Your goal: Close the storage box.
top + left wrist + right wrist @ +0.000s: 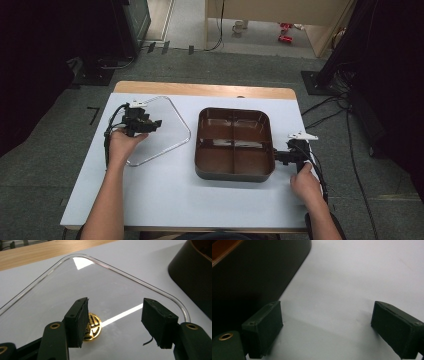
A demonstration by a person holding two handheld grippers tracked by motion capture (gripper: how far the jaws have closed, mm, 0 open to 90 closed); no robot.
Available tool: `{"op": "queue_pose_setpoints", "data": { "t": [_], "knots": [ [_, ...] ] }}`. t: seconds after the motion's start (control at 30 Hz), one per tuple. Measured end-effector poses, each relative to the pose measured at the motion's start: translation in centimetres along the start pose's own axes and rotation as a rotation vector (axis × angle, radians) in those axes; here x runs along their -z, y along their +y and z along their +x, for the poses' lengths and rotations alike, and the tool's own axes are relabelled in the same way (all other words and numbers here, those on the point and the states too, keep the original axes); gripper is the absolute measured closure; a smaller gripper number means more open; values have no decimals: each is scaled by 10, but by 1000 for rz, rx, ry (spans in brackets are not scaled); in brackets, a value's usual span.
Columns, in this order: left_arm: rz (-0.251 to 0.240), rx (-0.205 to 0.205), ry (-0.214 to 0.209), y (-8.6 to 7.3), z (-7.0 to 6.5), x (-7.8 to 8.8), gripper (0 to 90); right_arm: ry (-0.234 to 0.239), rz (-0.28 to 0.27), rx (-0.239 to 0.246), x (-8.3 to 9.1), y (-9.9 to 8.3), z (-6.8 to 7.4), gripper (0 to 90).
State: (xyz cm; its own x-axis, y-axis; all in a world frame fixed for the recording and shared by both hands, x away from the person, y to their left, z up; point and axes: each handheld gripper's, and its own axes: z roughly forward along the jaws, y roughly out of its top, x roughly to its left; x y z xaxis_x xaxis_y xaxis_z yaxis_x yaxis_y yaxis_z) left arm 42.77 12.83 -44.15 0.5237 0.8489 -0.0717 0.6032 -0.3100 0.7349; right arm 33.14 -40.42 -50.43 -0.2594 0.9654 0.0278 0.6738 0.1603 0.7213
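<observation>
We held the left tool (150,123) half-open and empty over the clear lid (172,131) (gold knob (93,326) beside one pad), with the brown tray (234,172) at three o'clock of it, the right tool (278,156) wide at the tray's near-right corner.

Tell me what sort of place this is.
Probably a lab or workshop set up for recording: a white-topped table on grey carpet, black stands and loose cables around it, and a person working two handheld grippers.
</observation>
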Motion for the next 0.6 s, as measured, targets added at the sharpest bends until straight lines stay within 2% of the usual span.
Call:
{"op": "queue_pose_setpoints", "data": {
  "t": [0.27, 0.43, 0.6],
  "knots": [
    [-12, 34, 38, -5, 18, -8, 395, 1, -1, -3, 0, 0, 0, 94],
    [-2, 62, 28, -11, 25, -15, 410, 2, -1, -3, 0, 0, 0, 94],
    [41, 54, 41, -20, 25, -23, 439, 2, 0, -3, 0, 0, 0, 93]
  ]
}}
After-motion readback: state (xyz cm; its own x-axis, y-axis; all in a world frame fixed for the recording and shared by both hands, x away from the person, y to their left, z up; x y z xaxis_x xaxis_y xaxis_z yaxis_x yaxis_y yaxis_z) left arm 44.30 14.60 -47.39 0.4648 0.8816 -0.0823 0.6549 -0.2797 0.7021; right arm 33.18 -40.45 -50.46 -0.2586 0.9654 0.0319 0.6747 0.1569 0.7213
